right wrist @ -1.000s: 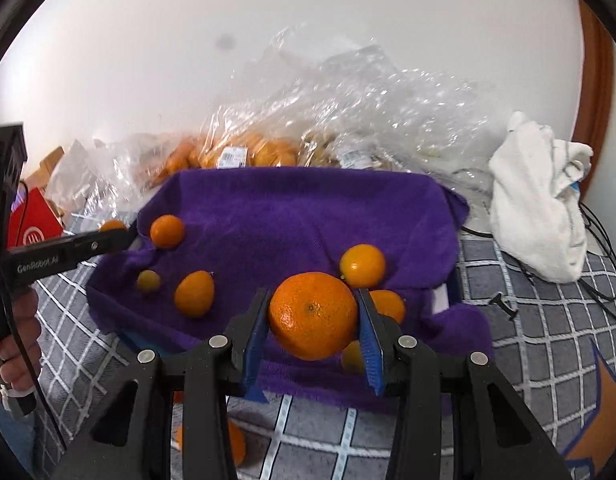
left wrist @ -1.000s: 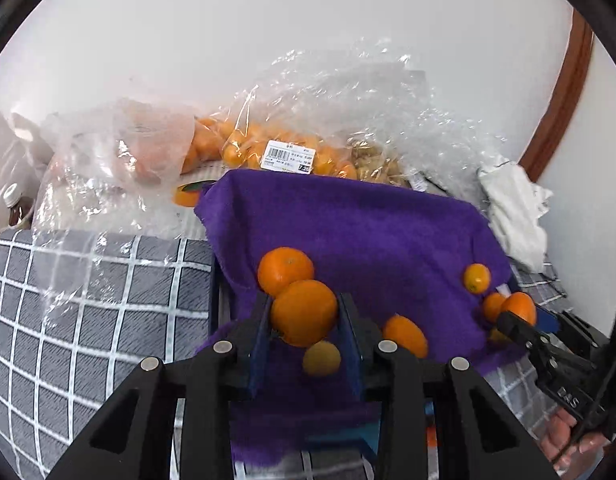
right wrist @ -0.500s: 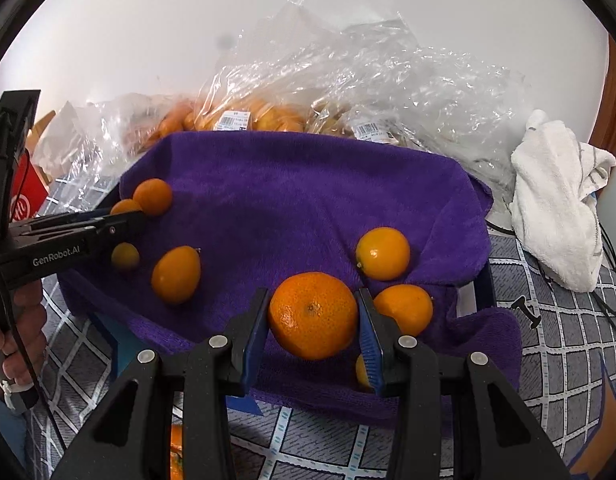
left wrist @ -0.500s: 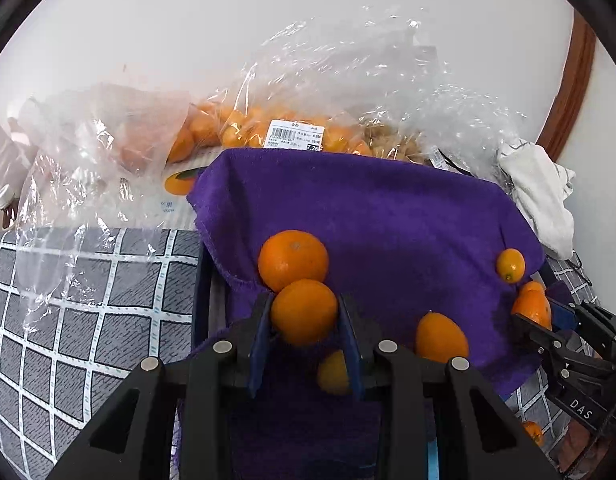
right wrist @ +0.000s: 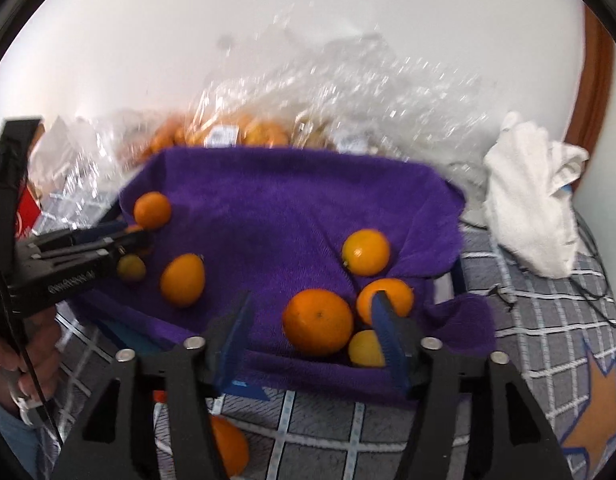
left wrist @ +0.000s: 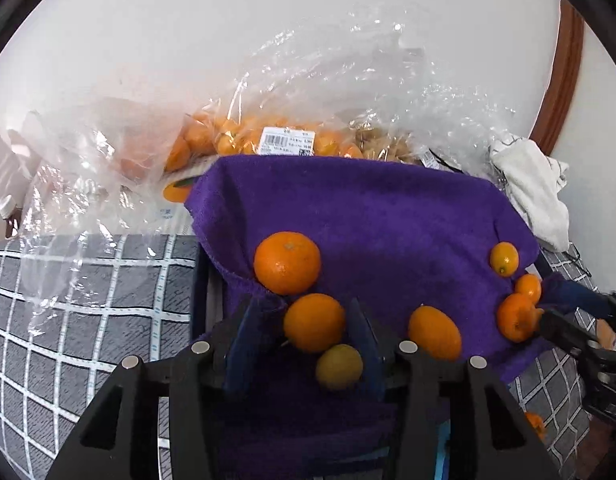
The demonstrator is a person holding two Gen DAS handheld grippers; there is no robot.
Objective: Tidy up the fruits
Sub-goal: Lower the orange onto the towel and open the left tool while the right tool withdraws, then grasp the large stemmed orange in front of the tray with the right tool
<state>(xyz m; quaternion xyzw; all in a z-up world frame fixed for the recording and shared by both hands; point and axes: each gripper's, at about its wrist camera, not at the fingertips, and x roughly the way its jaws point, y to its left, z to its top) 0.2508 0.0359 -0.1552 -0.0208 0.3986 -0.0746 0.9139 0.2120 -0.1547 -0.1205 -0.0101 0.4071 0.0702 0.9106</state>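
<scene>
On my purple towel (left wrist: pixel 371 216) lie loose citrus. Between my left jaws rests an orange mandarin (left wrist: pixel 313 322), a larger mandarin (left wrist: pixel 287 262) touching it at eleven o'clock, a yellowish kumquat (left wrist: pixel 339 366) at five. Between my right jaws sits a big mandarin (right wrist: pixel 317 322), untouched by either pad, a yellow kumquat (right wrist: pixel 367 348) at four o'clock.

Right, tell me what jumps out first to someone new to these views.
The purple towel fills the middle, dotted with oranges. One orange sits between the left gripper's parted jaws; the right gripper has likewise just been opening, a larger orange loose between its jaws. Behind, crumpled plastic bags hold more fruit.
</scene>
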